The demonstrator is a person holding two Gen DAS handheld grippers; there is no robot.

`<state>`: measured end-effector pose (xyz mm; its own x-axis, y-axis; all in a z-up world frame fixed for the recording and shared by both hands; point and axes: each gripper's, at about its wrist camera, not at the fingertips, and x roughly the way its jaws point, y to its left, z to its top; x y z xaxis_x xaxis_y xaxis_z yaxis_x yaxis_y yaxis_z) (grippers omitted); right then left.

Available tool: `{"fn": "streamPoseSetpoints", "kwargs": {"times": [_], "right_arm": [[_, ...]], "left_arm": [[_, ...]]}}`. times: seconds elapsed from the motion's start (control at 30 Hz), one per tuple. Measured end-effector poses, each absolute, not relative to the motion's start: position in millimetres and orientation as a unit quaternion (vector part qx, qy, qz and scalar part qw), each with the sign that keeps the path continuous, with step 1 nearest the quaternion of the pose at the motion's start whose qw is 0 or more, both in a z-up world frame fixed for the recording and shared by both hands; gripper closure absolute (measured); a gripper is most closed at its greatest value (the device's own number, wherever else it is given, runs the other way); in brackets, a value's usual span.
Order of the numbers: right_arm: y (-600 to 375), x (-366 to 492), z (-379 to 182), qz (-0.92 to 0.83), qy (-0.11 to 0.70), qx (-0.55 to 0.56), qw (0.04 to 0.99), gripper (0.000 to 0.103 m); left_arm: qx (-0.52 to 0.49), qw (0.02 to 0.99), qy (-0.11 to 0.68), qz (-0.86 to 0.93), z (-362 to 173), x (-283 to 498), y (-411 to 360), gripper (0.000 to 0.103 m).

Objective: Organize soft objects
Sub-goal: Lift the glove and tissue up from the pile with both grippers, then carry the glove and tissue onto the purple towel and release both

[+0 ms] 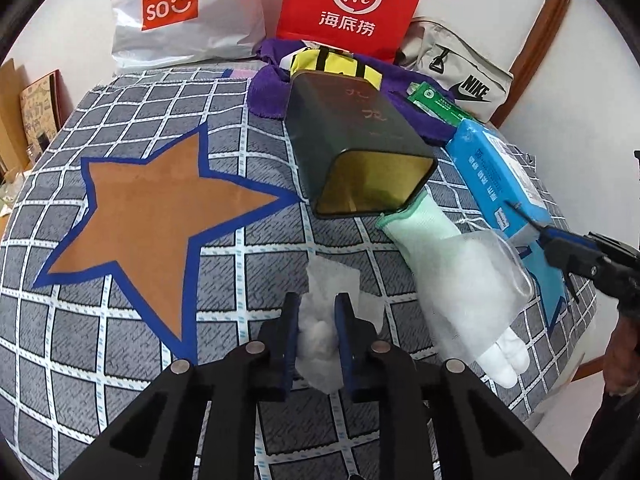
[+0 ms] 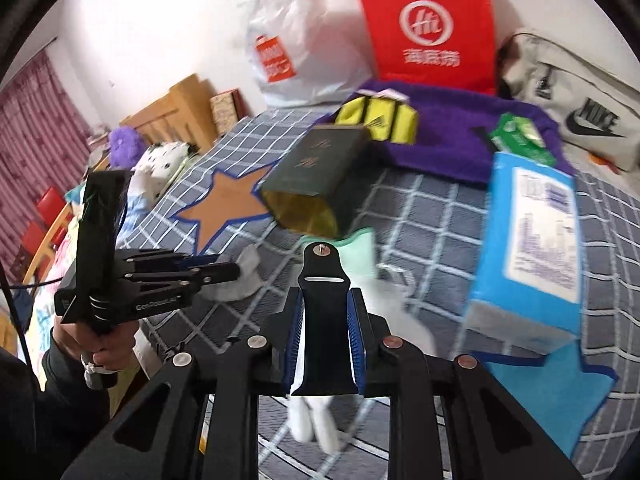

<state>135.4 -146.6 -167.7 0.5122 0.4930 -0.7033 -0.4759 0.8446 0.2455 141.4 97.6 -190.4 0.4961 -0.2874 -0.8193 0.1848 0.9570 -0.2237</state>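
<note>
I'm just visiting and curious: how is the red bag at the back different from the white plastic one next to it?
The red bag is bright red, flat and smooth with crisp edges; the white bag is pale, crinkled plastic that sags. The red bag carries a white round logo above Chinese characters; the white bag carries an orange MINISO panel. Both stand against the wall at the far edge of the checked cover.

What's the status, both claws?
Left claw shut on white tissue. Right claw shut on black strap. Open tin ahead, glove beside its mouth.
</note>
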Motion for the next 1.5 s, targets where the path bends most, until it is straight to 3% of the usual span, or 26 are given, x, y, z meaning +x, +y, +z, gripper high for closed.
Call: {"fn": "streamPoseSetpoints", "kwargs": {"times": [0.7,1.5], "right_arm": [[-212.5,130.4,-140.2,0.199,0.38,0.008,0.903,0.081],[-233.7,257.4,-93.4,0.195,0.346,0.014,0.917,0.081]], "left_arm": [[-0.063,0.885,0.433,-0.161,-123.4,147.0,78.8,0.087],[-0.057,0.908,0.396,-0.124,-62.2,253.2,35.9,0.087]]}}
